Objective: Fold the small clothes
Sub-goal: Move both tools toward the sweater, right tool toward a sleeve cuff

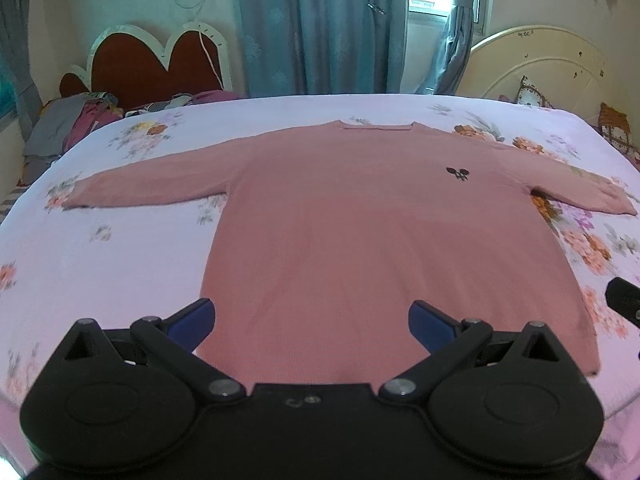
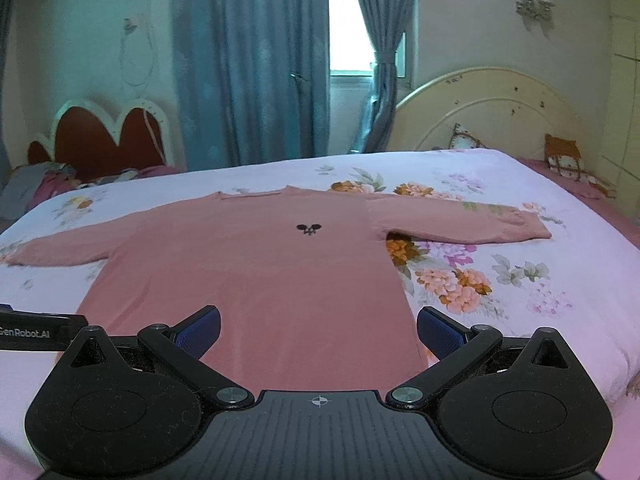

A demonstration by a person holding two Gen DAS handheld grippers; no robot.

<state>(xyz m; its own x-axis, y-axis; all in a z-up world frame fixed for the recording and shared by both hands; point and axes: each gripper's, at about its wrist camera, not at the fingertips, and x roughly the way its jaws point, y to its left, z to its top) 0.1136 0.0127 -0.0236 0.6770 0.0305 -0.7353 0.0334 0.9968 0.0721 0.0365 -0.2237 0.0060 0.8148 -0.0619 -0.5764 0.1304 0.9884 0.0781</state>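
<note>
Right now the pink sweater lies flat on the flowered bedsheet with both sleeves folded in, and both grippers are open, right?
Not quite: the pink sweater has both sleeves spread out sideways, as the right wrist view shows. It does lie flat on the flowered bedsheet, and the left gripper and right gripper are open.

The near hem of the pink sweater lies hidden behind the black body of the left gripper in the left wrist view, and the right wrist view likewise loses that hem behind the right gripper. Beside the sweater's hem, the other gripper is cut off by the picture's edge in each view. The small dark emblem on the sweater's chest is too small to read.
</note>
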